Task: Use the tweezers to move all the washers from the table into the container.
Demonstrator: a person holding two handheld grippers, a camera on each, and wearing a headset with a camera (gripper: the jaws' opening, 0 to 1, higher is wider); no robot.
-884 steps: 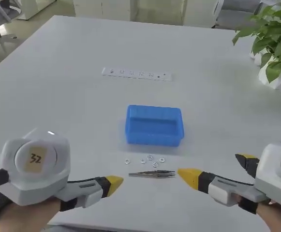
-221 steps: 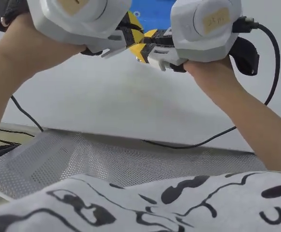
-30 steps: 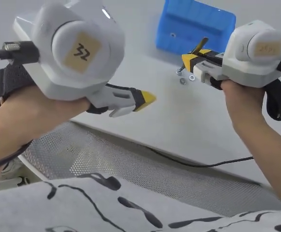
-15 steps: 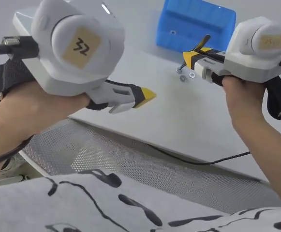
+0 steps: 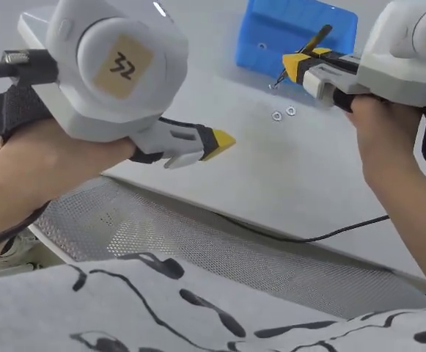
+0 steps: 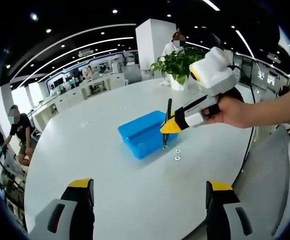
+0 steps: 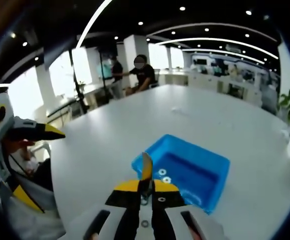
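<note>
My right gripper (image 5: 298, 63) is shut on dark tweezers (image 5: 309, 45), which slant down toward the blue container's (image 5: 293, 28) near wall. The tweezer tip hangs above the table; I cannot tell if it holds a washer. Two washers (image 5: 283, 114) lie on the white table just in front of the container. In the right gripper view two washers (image 7: 164, 175) rest inside the container (image 7: 204, 172), past the tweezers (image 7: 146, 171). My left gripper (image 6: 148, 186) is open and holds nothing, low and left near the table's edge (image 5: 214, 145). The left gripper view shows the right gripper (image 6: 172, 126) over the container (image 6: 144, 134).
A black cable (image 5: 322, 235) runs along the table's near edge. A grey mesh chair seat (image 5: 198, 249) and patterned clothing sit below. A potted plant (image 6: 177, 65) stands at the table's far end, and people stand farther back in the room.
My right gripper has lifted the tweezers off the table and carried them up toward the container. The left gripper has stayed about where it was.
</note>
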